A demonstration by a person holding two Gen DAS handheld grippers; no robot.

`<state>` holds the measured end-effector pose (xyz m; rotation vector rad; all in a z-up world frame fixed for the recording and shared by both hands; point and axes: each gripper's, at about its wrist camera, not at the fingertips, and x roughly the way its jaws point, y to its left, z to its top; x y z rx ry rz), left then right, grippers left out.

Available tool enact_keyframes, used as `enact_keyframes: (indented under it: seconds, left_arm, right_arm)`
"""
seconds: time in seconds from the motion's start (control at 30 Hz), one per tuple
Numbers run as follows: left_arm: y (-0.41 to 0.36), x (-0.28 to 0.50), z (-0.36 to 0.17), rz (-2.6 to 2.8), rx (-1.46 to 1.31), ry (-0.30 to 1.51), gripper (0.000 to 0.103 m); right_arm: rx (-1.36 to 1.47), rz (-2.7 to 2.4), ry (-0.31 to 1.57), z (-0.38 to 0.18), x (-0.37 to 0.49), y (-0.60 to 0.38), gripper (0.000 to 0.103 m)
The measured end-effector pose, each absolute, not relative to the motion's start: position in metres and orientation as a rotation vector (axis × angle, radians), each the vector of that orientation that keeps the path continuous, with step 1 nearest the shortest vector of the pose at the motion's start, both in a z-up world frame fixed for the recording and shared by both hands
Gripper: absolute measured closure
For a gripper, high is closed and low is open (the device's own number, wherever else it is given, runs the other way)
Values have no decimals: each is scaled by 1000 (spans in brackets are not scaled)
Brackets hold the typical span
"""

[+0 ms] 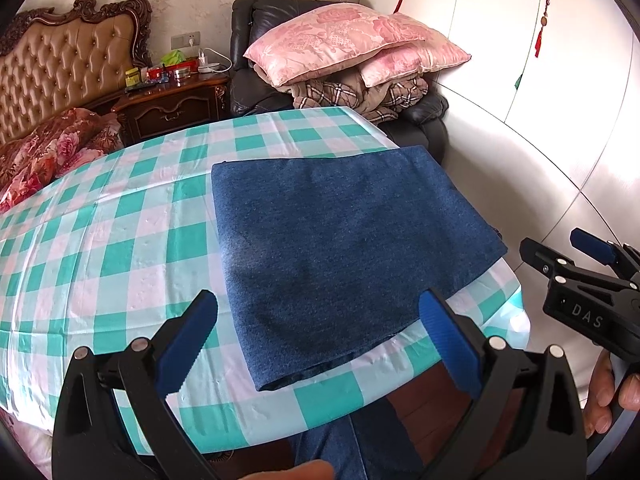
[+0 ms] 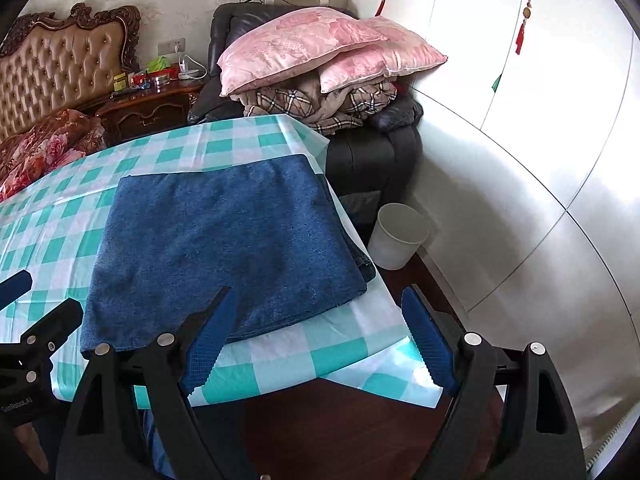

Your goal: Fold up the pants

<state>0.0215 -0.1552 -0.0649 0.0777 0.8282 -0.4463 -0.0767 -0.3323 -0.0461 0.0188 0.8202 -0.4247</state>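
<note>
The blue denim pants (image 1: pixel 344 252) (image 2: pixel 224 248) lie folded into a flat rectangle on the table with the teal-and-white checked cloth (image 1: pixel 100 240) (image 2: pixel 52 216), near its right end. My left gripper (image 1: pixel 320 312) stands open just short of the pants' near edge, with nothing between its blue pads. My right gripper (image 2: pixel 316 308) is also open and empty, over the table's near right corner beside the folded stack. Each gripper shows at the edge of the other's view: the right gripper (image 1: pixel 560 248) at the right, the left gripper (image 2: pixel 36 296) at the left.
A white bin (image 2: pixel 396 240) stands on the floor beyond the table's right end. Behind the table a dark armchair (image 2: pixel 372 156) carries pink pillows (image 1: pixel 340 44) and a plaid blanket. A bed with a tufted headboard (image 1: pixel 68 64) and a cluttered nightstand (image 1: pixel 172 100) lie at the left. White wardrobe doors (image 2: pixel 540 120) line the right.
</note>
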Motion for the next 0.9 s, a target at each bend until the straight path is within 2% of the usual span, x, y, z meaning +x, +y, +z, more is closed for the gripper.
enact_keyframes:
  seconds: [0.9]
  left_arm:
    - [-160,25,-66,-450,81,830,2]
  right_arm:
    - [23,-420,828,-51,-71,-336,23]
